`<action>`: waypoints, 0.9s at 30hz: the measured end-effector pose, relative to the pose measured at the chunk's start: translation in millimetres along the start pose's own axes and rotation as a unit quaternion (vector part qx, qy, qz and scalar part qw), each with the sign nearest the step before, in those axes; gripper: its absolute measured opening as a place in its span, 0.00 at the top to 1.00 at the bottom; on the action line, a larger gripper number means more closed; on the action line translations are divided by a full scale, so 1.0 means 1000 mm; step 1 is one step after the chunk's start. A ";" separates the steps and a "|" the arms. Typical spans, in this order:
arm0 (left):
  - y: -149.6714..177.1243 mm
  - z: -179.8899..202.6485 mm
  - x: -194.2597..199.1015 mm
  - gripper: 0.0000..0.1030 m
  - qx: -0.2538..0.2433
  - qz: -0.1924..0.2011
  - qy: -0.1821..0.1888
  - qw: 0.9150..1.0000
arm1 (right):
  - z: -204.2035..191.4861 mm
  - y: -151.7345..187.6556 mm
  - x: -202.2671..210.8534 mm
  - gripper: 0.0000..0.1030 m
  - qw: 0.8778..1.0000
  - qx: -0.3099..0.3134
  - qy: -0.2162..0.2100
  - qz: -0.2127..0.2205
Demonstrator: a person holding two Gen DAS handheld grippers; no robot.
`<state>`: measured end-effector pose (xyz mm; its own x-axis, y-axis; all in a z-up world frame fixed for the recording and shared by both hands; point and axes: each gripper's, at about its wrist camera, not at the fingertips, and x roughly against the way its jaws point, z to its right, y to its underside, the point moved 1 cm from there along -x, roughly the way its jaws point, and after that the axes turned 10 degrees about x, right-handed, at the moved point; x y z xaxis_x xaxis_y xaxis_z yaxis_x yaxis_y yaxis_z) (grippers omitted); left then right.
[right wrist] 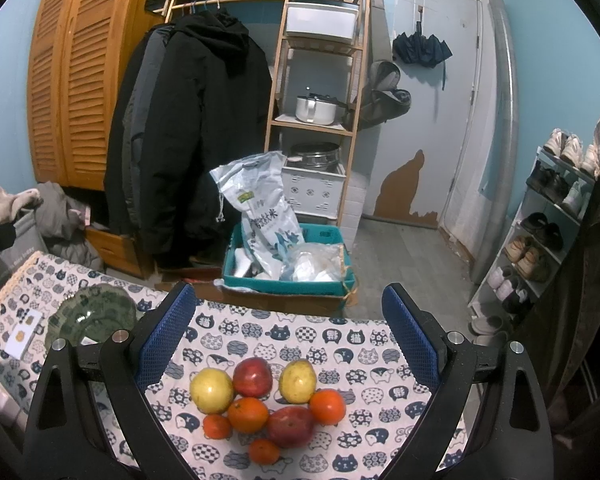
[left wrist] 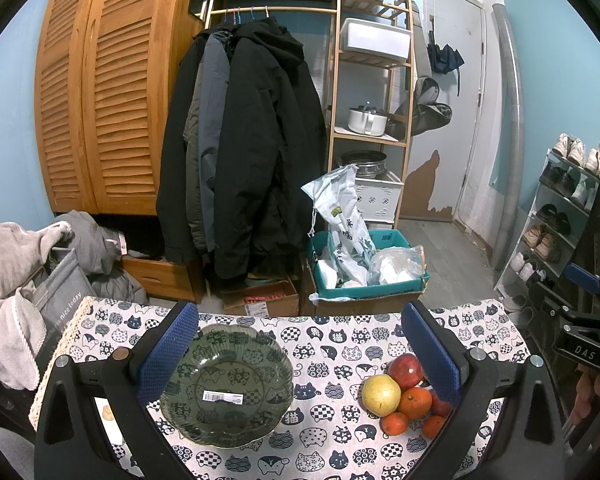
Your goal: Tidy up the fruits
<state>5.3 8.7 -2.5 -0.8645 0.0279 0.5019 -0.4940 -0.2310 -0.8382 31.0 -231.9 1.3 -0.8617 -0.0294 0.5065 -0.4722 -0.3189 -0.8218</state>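
Note:
A dark green scalloped bowl (left wrist: pixel 226 386) sits empty on the cat-print tablecloth (left wrist: pixel 328 452), with a barcode label inside. It also shows at the left of the right wrist view (right wrist: pixel 92 314). A pile of fruit lies to its right: two yellow pears (right wrist: pixel 211 390) (right wrist: pixel 298 381), two red apples (right wrist: pixel 253 377) (right wrist: pixel 291 426) and several oranges (right wrist: pixel 247 415). In the left wrist view the pile (left wrist: pixel 410 394) sits by the right finger. My left gripper (left wrist: pixel 298 354) is open above the bowl and holds nothing. My right gripper (right wrist: pixel 290 344) is open above the fruit and holds nothing.
A white card (right wrist: pixel 22 338) lies left of the bowl. Beyond the table's far edge stand a teal box with bags (right wrist: pixel 288 264), hanging black coats (left wrist: pixel 244 152), a wooden shelf (left wrist: pixel 370 120) and a shoe rack (right wrist: pixel 540 240). A laundry pile (left wrist: pixel 16 276) is at left.

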 end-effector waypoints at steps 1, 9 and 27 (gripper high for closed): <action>0.000 0.000 0.000 0.01 0.000 0.000 0.000 1.000 | 0.000 0.000 0.000 0.10 1.000 0.000 0.000 0.000; 0.001 0.004 -0.002 0.01 -0.005 -0.010 0.001 1.000 | 0.006 -0.005 -0.003 0.10 1.000 -0.002 -0.001 -0.008; 0.039 0.030 -0.065 0.01 -0.024 -0.104 0.000 0.994 | 0.034 0.037 -0.040 0.10 0.996 -0.007 0.018 -0.091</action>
<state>45.3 -31.4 -61.7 -0.7438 0.0704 0.6647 -0.6654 -0.1727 -0.7263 54.6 -274.9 -40.5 -0.7674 0.0623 0.6381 -0.6236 -0.3034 -0.7205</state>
